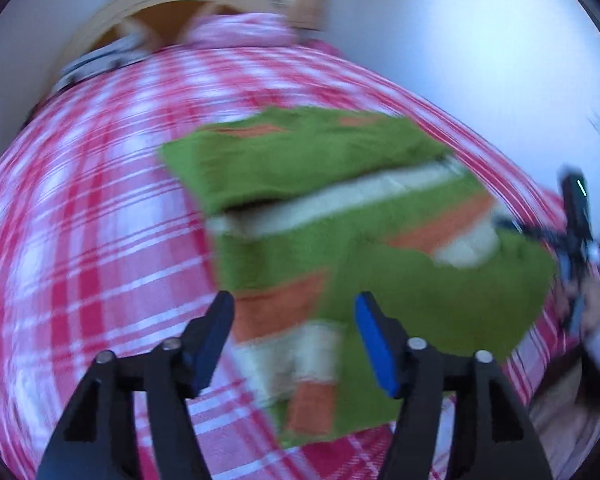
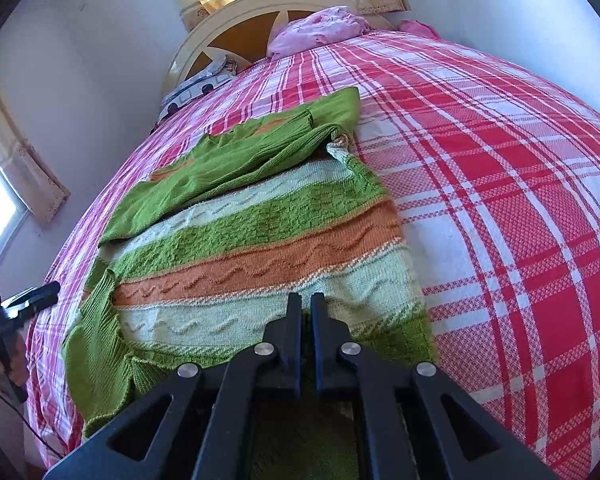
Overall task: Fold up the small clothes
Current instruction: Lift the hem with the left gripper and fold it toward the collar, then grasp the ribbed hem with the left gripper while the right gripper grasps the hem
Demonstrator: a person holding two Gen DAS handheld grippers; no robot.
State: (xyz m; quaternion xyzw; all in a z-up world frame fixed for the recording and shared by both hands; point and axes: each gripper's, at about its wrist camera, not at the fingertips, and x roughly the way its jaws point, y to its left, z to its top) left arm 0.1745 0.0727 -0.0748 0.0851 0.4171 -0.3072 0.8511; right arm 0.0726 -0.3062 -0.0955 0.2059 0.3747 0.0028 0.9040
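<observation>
Sweater (image 2: 260, 248), knitted in green, orange and pale stripes, lies partly folded on the red plaid bedspread (image 2: 520, 208); my right gripper (image 2: 306, 304) is pinched tight on its near hem; my left gripper (image 1: 296, 320) hangs with jaws wide and empty over its left side; pink pillow (image 2: 320, 28) lies far off by the headboard (image 2: 236, 12).

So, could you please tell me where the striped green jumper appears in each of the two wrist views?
Left wrist view: the jumper fills the centre and lower right, blurred, just beyond the open left tongs.
Right wrist view: the jumper runs from the centre down to the bottom, where the right tongs are shut over its near edge.
Shared landmark: the red checked bedspread under it.
</observation>
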